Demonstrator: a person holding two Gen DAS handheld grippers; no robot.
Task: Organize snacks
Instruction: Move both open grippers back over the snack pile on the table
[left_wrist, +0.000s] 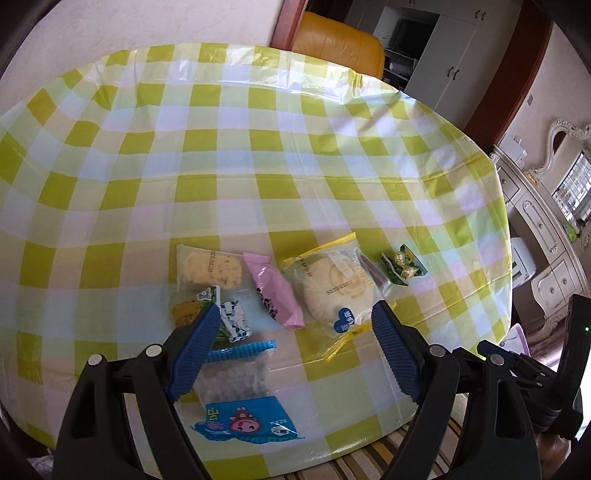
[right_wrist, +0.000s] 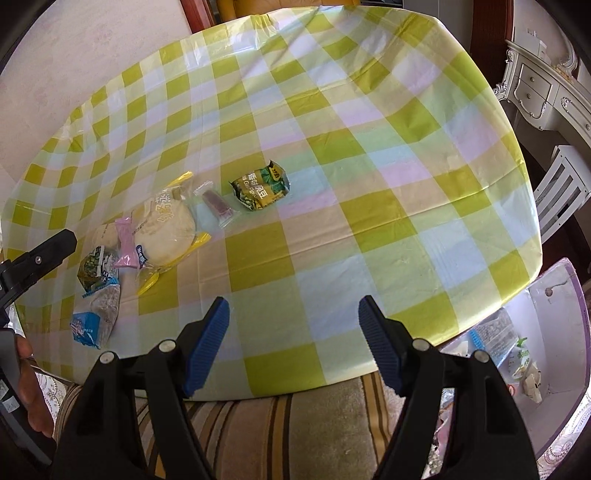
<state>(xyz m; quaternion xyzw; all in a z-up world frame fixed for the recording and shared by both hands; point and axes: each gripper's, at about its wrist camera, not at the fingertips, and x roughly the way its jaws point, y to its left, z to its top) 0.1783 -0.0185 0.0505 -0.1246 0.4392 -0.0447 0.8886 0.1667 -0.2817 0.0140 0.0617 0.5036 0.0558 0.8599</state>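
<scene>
- Snacks lie in a loose row near the table's (left_wrist: 258, 155) front edge, on a green-and-white check cloth.
- Cracker pack (left_wrist: 210, 267): clear wrap, pale speckled discs, long axis front to back.
- Small blue-white packet (left_wrist: 236, 319), just beside the left gripper's (left_wrist: 291, 314) left finger.
- Blue pack (left_wrist: 240, 398): clear middle with dark contents, blue ends, long axis front to back, cartoon end toward the camera; lies under the left gripper.
- Pink wrapper (left_wrist: 275, 290): long axis diagonal, far end tilted left.
- Round bun (left_wrist: 338, 288): pale, in clear bag with yellow edges, blue heart label.
- Purple bar (right_wrist: 216, 203): clear wrap, just right of bun.
- Green pack (right_wrist: 260, 190): crumpled, slightly apart on the right.
- Left gripper: fingers spread, holding nothing.
- Right gripper (right_wrist: 293, 308): fingers spread over bare cloth, holding nothing.
</scene>
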